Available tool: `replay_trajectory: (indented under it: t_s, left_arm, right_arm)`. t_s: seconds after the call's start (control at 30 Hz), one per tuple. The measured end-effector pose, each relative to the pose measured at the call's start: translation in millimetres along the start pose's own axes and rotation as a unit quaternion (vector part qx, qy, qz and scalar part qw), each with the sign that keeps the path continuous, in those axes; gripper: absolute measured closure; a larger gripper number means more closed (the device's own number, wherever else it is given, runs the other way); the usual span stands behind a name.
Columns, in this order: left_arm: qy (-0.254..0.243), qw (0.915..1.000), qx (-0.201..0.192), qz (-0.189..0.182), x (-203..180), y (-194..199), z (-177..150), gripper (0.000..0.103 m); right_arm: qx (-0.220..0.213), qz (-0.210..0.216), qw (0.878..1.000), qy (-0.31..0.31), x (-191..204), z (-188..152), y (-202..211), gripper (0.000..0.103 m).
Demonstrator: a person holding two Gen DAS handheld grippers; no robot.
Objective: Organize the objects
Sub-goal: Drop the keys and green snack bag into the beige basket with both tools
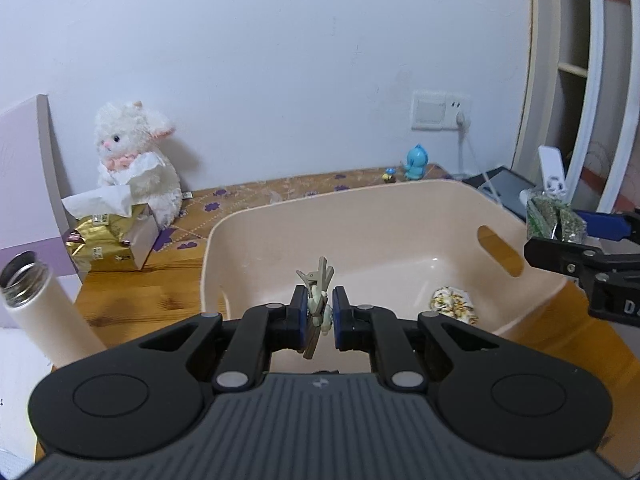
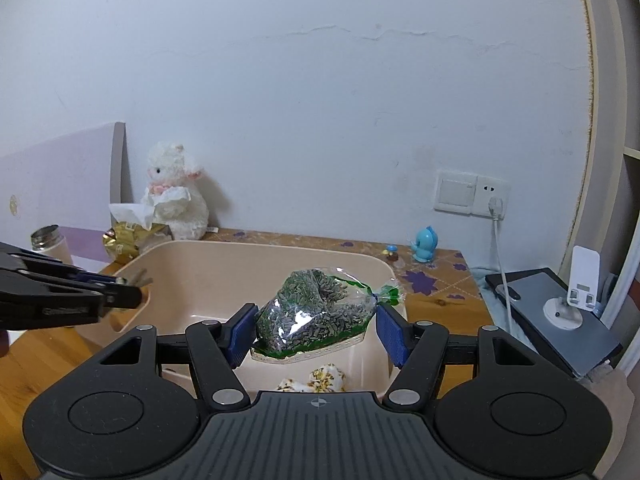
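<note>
A beige plastic basin (image 1: 360,208) stands on the wooden table. My left gripper (image 1: 320,308) hovers over its near rim, shut on a grey-green hair clip (image 1: 318,280) that sticks up between the pads. A small floral pouch (image 1: 454,304) lies on the basin floor. My right gripper (image 2: 316,334) is shut on a clear bag of green pellets (image 2: 316,312), held above the basin (image 2: 240,246) and over the pouch (image 2: 324,378). In the left wrist view the bag (image 1: 556,216) and right gripper (image 1: 548,236) sit at the basin's right edge. The left gripper (image 2: 132,288) enters the right wrist view from the left.
A white plush lamb (image 1: 136,160) and a gold tissue box (image 1: 112,240) stand back left, and an open white flask (image 1: 40,308) near left. A blue figurine (image 1: 416,162) sits at the back. A dark tablet (image 2: 560,312), a phone stand (image 2: 580,284) and a plugged cable (image 2: 498,240) are on the right.
</note>
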State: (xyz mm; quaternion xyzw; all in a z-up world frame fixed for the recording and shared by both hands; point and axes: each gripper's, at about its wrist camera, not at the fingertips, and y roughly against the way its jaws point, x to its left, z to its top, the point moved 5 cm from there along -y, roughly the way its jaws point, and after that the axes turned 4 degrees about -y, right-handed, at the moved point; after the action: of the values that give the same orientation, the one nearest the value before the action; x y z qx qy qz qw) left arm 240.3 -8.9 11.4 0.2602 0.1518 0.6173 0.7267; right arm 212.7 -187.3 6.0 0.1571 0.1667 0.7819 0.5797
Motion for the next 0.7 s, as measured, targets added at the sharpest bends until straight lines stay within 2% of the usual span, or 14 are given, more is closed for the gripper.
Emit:
replay_trajectory:
  t_s: [0.23, 0.47, 0.53, 0.57, 0.6, 0.67, 0.7]
  left_arm:
    - [0.000, 0.9992, 0.039, 0.009, -5.9, -46.8, -6.1, 0.089]
    - [-0.013, 0.9971, 0.073, 0.014, -12.0, -68.7, -15.0, 0.089]
    - [-0.001, 0.9969, 0.078, 0.010, -9.4, -70.9, -17.7, 0.088]
    - [0.004, 0.9969, 0.079, 0.004, -8.3, -71.1, -18.7, 0.088]
    - [0.008, 0.9968, 0.079, -0.001, -7.7, -70.5, -19.5, 0.086]
    - [0.007, 0.9972, 0.074, 0.003, -7.1, -66.4, -19.3, 0.062]
    - [0.006, 0.9977, 0.067, 0.011, -6.1, -62.4, -18.2, 0.041]
  right_arm:
    - [0.039, 0.002, 0.999, 0.000, 4.2, -7.8, -33.9, 0.041]
    - [0.076, -0.008, 0.997, 0.012, 9.6, -21.3, -59.3, 0.041]
    - [0.078, -0.010, 0.997, 0.011, 9.7, -23.3, -61.4, 0.039]
    - [0.074, -0.012, 0.997, 0.008, 8.9, -23.4, -60.3, 0.032]
    - [0.070, -0.011, 0.997, 0.005, 8.3, -23.1, -58.3, 0.032]
    - [0.067, -0.009, 0.998, -0.002, 7.3, -21.3, -53.3, 0.028]
    - [0.063, -0.009, 0.998, -0.004, 6.8, -19.9, -49.6, 0.025]
